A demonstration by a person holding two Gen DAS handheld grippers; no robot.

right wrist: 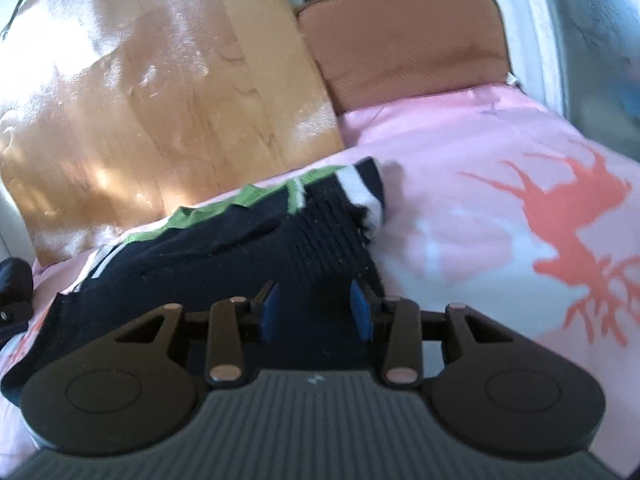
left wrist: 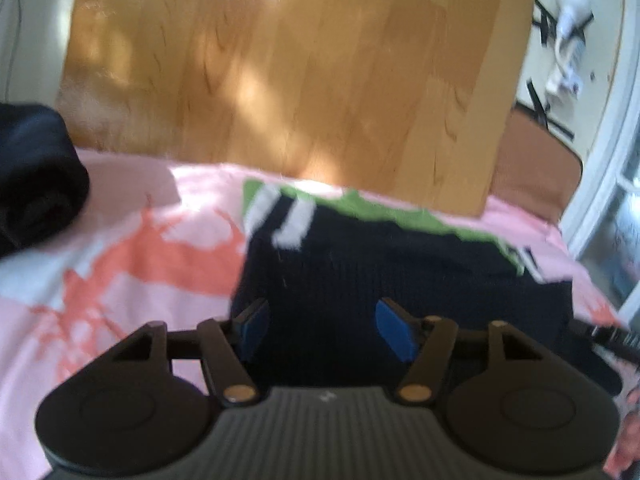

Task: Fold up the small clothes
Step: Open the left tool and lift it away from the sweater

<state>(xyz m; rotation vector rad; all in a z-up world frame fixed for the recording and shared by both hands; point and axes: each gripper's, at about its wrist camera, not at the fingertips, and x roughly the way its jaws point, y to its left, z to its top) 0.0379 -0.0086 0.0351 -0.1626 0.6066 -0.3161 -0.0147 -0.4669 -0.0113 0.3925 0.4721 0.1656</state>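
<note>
**Two hand-held grippers at the near edge of a dark knit garment on a pink bedspread**

The left hand-held gripper (left wrist: 320,326) fills the bottom of the left wrist view, its blue pads (left wrist: 394,330) standing well apart over the near edge of the dark navy knit garment (left wrist: 400,272). The navy cloth lies in the gap, but neither pad clearly presses on it. The garment sits at the centre of that frame, with a green band and white stripes along its far edge. It rests on a pink bedspread (left wrist: 132,248) printed with coral deer shapes. A dark rolled bundle of cloth (left wrist: 36,184) lies at the left edge of the frame. A wooden board (left wrist: 300,72) rises behind the bed across the top, and a brown cushion (left wrist: 536,164) shows at the right.

In the right wrist view, the right hand-held gripper (right wrist: 316,312) sits at bottom centre, its jaws set narrower, with a ribbed fold of the navy garment (right wrist: 224,256) running between the blue pads (right wrist: 362,314). Blur keeps me from telling whether they pinch the cloth. The garment stretches from lower left to centre, its striped end bunched up near the middle. Pink bedspread (right wrist: 460,152) fills the right half
</note>
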